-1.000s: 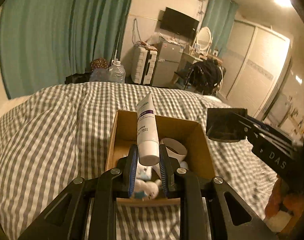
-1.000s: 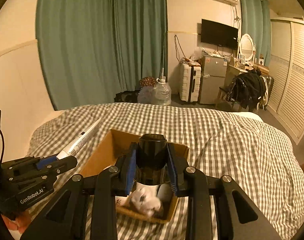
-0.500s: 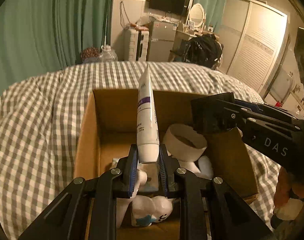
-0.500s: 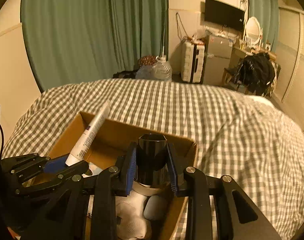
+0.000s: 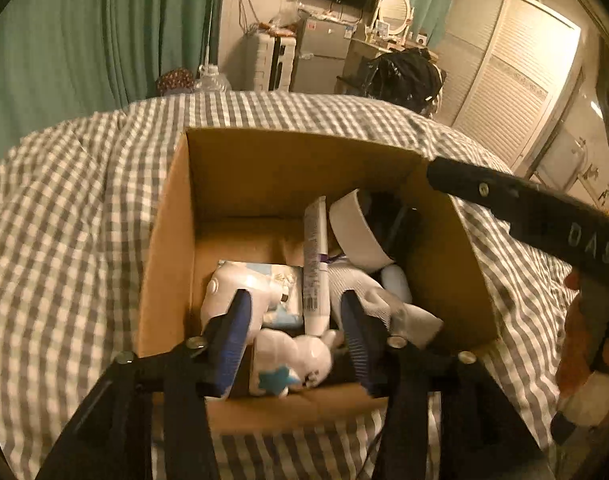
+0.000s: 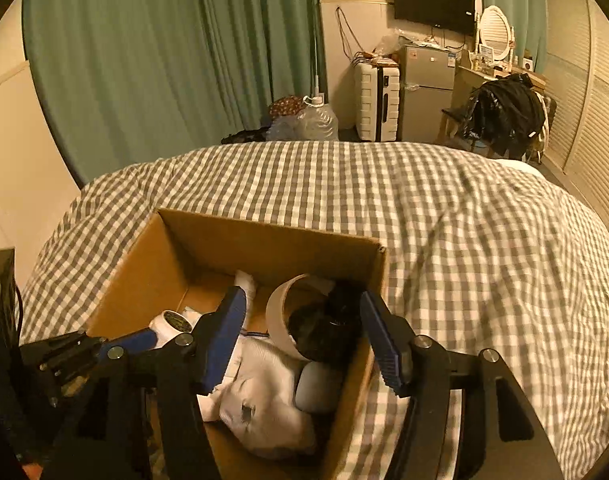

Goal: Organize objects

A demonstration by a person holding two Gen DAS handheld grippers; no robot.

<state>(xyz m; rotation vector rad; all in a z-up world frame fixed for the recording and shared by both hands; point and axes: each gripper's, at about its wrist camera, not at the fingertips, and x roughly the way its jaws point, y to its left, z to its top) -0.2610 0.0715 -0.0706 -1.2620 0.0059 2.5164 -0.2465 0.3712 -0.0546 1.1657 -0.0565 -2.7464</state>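
An open cardboard box (image 5: 168, 216) (image 6: 144, 272) sits on the checked bed cover. My left gripper (image 5: 294, 332) is open and empty over the box's near edge. The white tube (image 5: 315, 272) lies inside the box, free of the fingers. My right gripper (image 6: 302, 340) is open over the box's right side. The black cup (image 6: 328, 324) lies inside the box against a white tape roll (image 6: 278, 308), free of the fingers. White socks (image 6: 264, 400) and a white plush toy (image 5: 292, 356) also lie in the box.
The grey checked bed cover (image 6: 464, 240) spreads around the box. Beyond the bed stand green curtains (image 6: 164, 60), a white suitcase (image 6: 376, 100), a small fridge (image 6: 426, 88) and a chair with dark clothes (image 6: 504, 116). The right gripper's body (image 5: 544, 216) crosses the left view.
Both grippers have opened. The white tube dropped from the left gripper into the box and the black cup dropped from the right gripper beside the tape roll.
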